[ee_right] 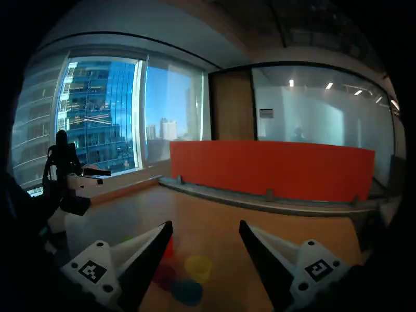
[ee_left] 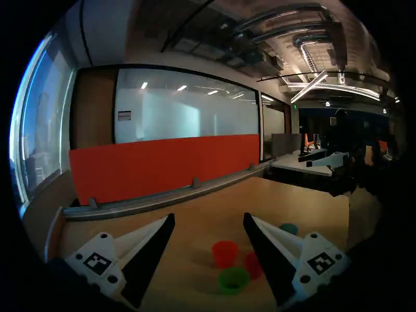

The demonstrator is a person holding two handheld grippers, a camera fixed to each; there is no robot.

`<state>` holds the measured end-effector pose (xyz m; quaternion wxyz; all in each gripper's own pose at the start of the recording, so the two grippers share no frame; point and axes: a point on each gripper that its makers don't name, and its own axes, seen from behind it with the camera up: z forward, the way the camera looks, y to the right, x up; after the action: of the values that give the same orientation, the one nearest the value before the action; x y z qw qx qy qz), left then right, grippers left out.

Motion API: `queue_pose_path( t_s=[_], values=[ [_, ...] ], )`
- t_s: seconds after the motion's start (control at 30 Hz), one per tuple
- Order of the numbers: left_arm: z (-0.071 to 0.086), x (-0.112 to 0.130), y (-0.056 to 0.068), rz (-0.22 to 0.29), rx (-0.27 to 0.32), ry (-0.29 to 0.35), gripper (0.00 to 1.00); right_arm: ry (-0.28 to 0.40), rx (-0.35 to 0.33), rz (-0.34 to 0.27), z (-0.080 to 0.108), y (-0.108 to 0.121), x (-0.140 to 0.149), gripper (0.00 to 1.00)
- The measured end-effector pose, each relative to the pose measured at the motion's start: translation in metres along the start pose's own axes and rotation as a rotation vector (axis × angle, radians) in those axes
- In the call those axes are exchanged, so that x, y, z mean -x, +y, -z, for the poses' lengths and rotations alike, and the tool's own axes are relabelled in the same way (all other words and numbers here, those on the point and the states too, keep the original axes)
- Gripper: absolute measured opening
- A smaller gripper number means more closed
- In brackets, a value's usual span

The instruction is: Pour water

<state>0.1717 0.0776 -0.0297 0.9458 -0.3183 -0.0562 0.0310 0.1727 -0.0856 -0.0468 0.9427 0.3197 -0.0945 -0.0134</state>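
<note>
Jaws of the left gripper [ee_left: 208, 215], in its own view, stand spread and empty over the light wooden bench [ee_left: 218, 205]. Low between them a small red plastic cup [ee_left: 225, 253] stands upright, with a green plastic cup [ee_left: 233, 280] just beside it, nearer. In the right gripper view, the right gripper [ee_right: 205, 223] has its jaws likewise spread on nothing. A yellow plastic cup [ee_right: 198, 267] and a blue plastic cup [ee_right: 187, 291] sit low ahead, unobstructed. Which cup holds water I cannot tell.
</note>
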Motion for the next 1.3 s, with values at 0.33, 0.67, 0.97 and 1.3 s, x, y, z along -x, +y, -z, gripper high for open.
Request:
queue_pose_path(
  t_s=[0.33,0.67,0.97,1.3],
  values=[
    [-0.005,0.026,0.012,-0.019,0.077,-0.074,0.98,-0.104,-0.06,0.055,0.0,-0.01,0.031,0.99],
    [-0.012,0.067,0.022,-0.026,0.135,-0.142,0.98,-0.222,-0.119,0.1,-0.002,-0.022,0.084,0.99],
    [-0.017,0.111,0.029,-0.012,0.178,-0.215,0.98,-0.289,-0.16,0.11,-0.006,-0.031,0.123,0.99],
    [-0.015,0.148,0.042,-0.023,0.237,-0.268,0.98,-0.362,-0.174,0.118,-0.009,-0.033,0.168,0.99]
  ],
)
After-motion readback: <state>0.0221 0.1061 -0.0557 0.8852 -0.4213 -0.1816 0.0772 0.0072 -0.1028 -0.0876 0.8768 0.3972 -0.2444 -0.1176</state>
